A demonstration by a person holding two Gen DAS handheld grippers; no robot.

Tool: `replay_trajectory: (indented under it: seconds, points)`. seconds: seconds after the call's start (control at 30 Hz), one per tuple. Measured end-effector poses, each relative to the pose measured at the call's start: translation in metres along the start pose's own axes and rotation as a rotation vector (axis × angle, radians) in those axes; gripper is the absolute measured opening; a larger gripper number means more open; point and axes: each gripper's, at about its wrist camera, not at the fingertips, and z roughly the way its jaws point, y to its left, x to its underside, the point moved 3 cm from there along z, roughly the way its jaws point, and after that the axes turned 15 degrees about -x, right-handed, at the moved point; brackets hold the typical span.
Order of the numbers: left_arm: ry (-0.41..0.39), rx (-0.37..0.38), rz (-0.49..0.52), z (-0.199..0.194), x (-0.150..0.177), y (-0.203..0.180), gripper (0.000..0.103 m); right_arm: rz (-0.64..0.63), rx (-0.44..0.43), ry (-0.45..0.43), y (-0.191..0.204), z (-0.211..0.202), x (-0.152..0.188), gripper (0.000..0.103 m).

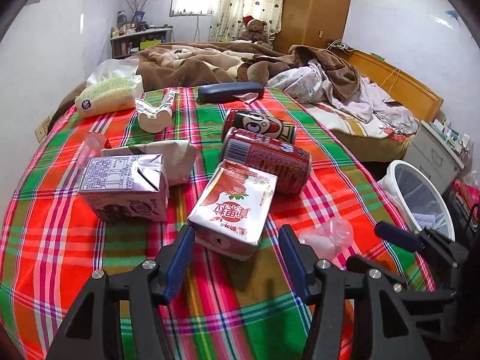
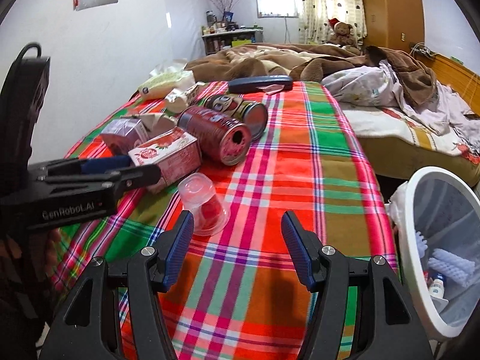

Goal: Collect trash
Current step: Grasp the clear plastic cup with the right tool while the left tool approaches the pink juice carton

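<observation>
Our left claw [image 1: 237, 237] gapes half-wide, empty, lined up on the red juice carton [image 1: 232, 207] lying on the table [image 1: 60, 264]. Our right claw [image 2: 237, 234], wide and empty, nears the upturned plastic cup [image 2: 204, 204], bin [image 2: 420, 186] alongside for drops.

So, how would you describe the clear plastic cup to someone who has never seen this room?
Find the bright plaid cloth on the bed. At its near end, in front of the strawberry drink carton, the clear plastic cup stands upside down. It is the only see-through item there; its neighbours are printed cartons and red cans.
</observation>
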Motion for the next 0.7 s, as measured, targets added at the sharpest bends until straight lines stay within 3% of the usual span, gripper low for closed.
replay_trajectory:
  seconds: [0.13,0.4,0.7]
  points:
    - [-0.023,0.001,0.022,-0.001,-0.004,0.004,0.058,0.010,-0.021,0.019,0.004,0.008,-0.002,0.062]
    - [0.054,0.040,0.020,0.021,-0.007,0.008,0.058,0.055,-0.034,0.094,0.004,0.023,-0.007,0.062]
    - [0.054,0.026,0.023,0.029,-0.015,0.008,0.058,0.060,0.031,0.083,-0.007,0.030,-0.021,0.062]
